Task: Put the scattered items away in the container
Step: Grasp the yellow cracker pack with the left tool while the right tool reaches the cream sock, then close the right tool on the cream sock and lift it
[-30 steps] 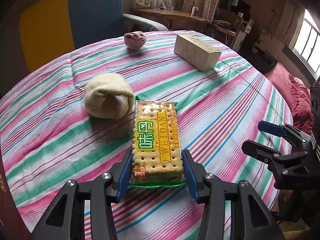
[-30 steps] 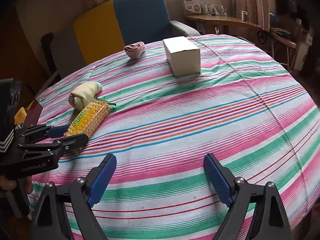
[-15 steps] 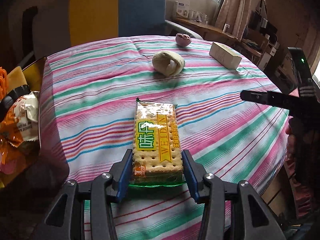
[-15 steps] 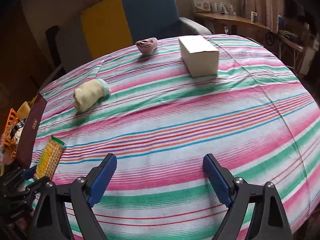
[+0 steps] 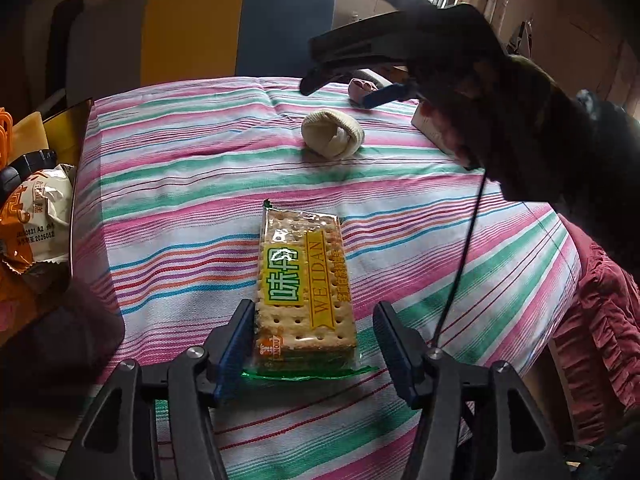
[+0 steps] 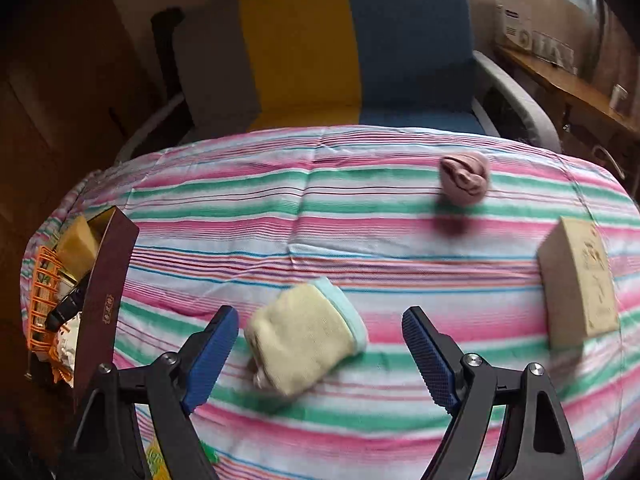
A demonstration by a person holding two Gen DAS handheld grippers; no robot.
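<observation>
Blue-padded, my left gripper (image 5: 314,338) has just been opening: the cracker packet (image 5: 305,286) lies flat on the striped tablecloth (image 5: 192,184) between its jaws, the left pad (image 5: 236,344) close against the packet's edge, the right pad standing clear of it, so nothing is gripped. Beyond the packet, further along the cloth, sits the cream rolled sock (image 5: 333,133), and past that a pink rolled sock (image 5: 362,87) half hidden by my other tool. Off to the left of this gripper, at the table's edge, is the container (image 5: 72,128), a dark-sided box already holding snack bags.

My right gripper (image 6: 320,354) hangs with its jaws wide apart and holds nothing; the cream rolled sock (image 6: 306,344) lies on the cloth between its pads, touching neither (the picture is blurred here). Ahead and to the right is the pink rolled sock (image 6: 464,178); further right stands a beige carton (image 6: 578,284). To the left, the container (image 6: 104,300) with an orange basket (image 6: 40,292) inside it. A yellow-and-blue armchair (image 6: 352,48) stands beyond the table.
</observation>
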